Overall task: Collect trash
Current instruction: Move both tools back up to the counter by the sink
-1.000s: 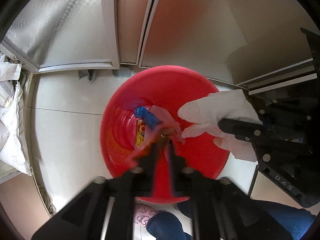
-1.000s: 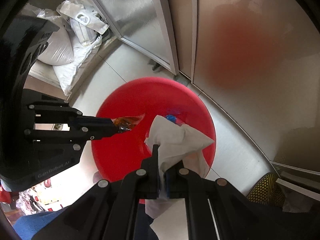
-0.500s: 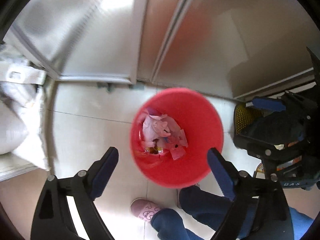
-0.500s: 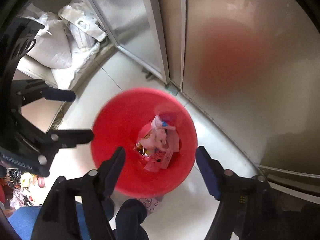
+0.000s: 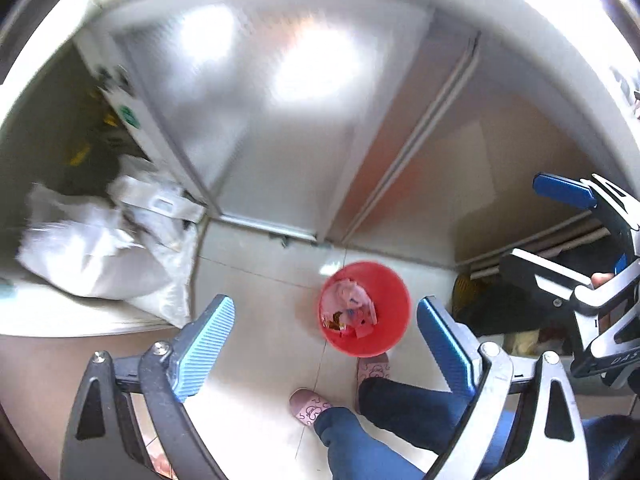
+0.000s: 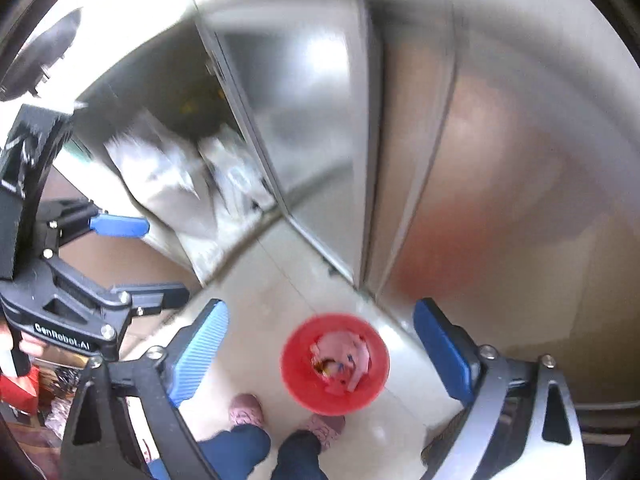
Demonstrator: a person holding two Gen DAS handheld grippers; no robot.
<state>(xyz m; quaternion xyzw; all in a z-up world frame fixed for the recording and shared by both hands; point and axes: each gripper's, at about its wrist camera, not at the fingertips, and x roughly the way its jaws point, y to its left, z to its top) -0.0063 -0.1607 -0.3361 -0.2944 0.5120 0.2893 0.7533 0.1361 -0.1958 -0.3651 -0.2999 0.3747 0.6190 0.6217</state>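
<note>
A red bin [image 5: 390, 280] stands on the pale tiled floor far below, with crumpled tissue and wrappers [image 5: 348, 306] lying in it. In the left wrist view my left gripper [image 5: 325, 301] hangs high above the bin; its jaws are opening and nothing is between the blue pads. My right gripper [image 5: 548, 232] shows at the right edge, also spread. In the right wrist view the bin [image 6: 294, 368] and its trash [image 6: 340, 356] sit between the widening fingers of my right gripper [image 6: 321, 304], which holds nothing. My left gripper [image 6: 148, 260] shows at the left.
Shiny metal cabinet doors [image 5: 280, 140] rise behind the bin. White sacks [image 5: 92, 248] lie heaped at the left. The person's blue-trousered legs and pink slippers [image 5: 308, 400] stand just in front of the bin. A yellow mesh item [image 5: 466, 284] sits to its right.
Both grippers let go, the left of an orange wrapper and the right of a white tissue, and opened wide. Both rose well above the bin, which now looks small with the trash inside.
</note>
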